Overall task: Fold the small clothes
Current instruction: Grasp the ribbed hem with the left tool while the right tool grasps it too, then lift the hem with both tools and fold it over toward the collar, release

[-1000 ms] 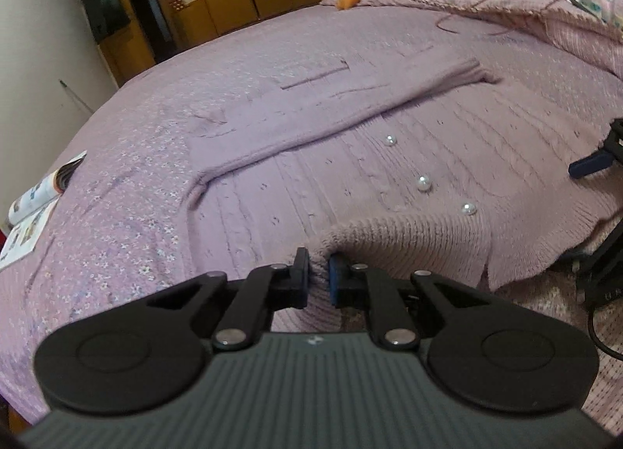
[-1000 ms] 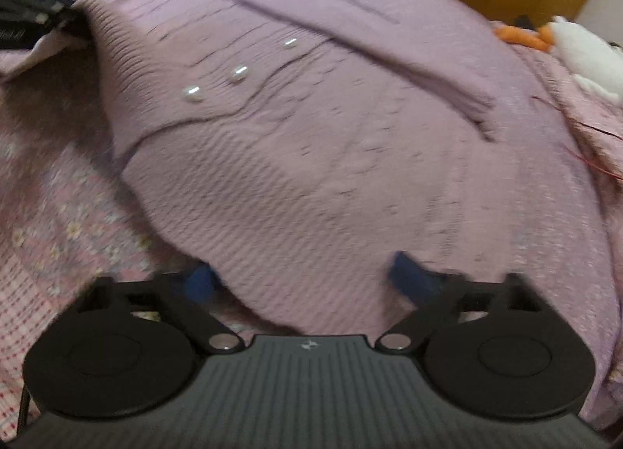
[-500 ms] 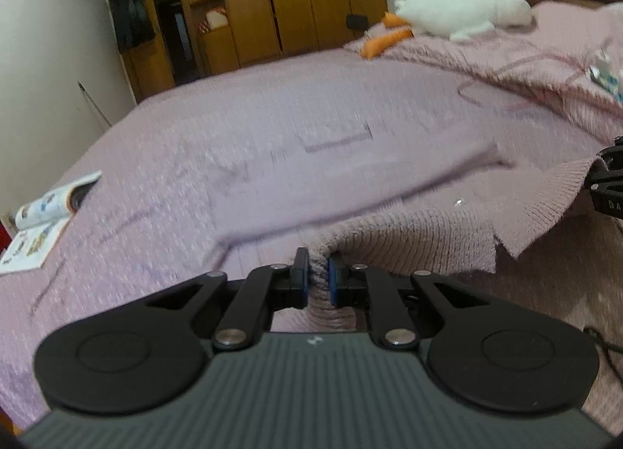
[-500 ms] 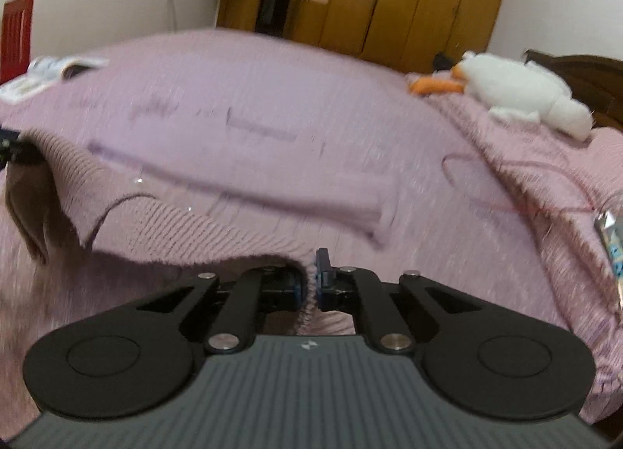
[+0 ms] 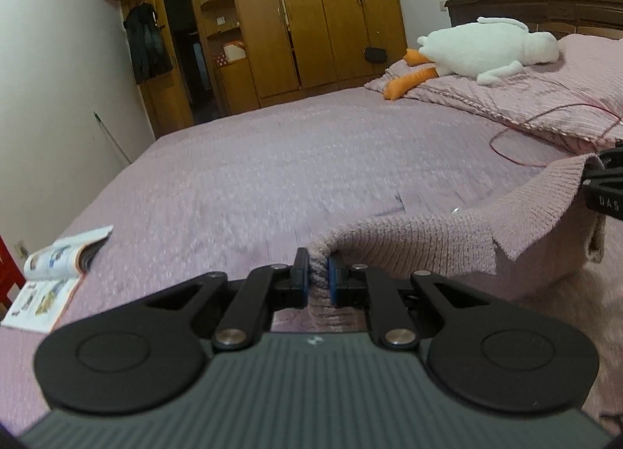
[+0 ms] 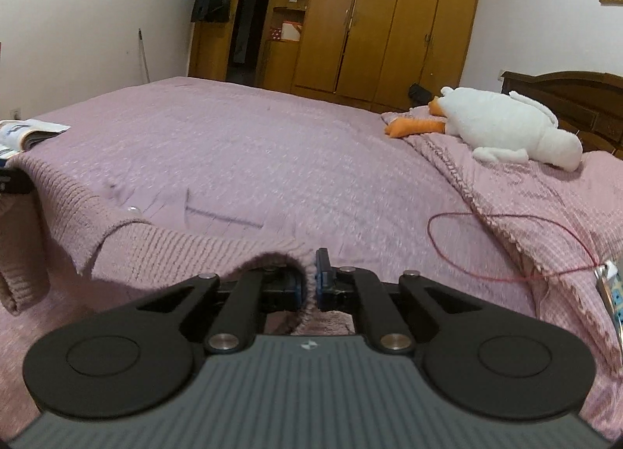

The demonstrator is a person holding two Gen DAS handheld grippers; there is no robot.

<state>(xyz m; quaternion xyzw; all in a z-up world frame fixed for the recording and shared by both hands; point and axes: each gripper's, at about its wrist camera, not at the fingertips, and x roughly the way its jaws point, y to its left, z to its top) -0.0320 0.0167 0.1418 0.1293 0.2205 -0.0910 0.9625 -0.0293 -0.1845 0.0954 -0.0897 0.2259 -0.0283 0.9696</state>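
Note:
A mauve knitted cardigan [image 5: 436,239] with pearl buttons has its ribbed hem lifted off the pink bed [image 5: 292,161]. My left gripper [image 5: 319,279] is shut on one corner of the hem. My right gripper [image 6: 309,285] is shut on the other corner of the cardigan [image 6: 155,250]. The hem hangs stretched between them, and the rest of the cardigan lies flat on the bed beyond it, mostly hidden. The right gripper also shows at the right edge of the left wrist view [image 5: 605,192]. The left gripper shows at the left edge of the right wrist view [image 6: 11,180].
An open magazine [image 5: 54,274] lies at the bed's left edge. A white plush goose [image 5: 486,50] rests on a folded pink blanket [image 6: 545,192] near the headboard. A red cord [image 6: 506,246] loops across the bed. Wooden wardrobes [image 5: 311,17] stand behind.
The right gripper has shut on the hem. Both grippers have raised the hem off the bed and tilted up, so the views now look across the bed to the wardrobes.

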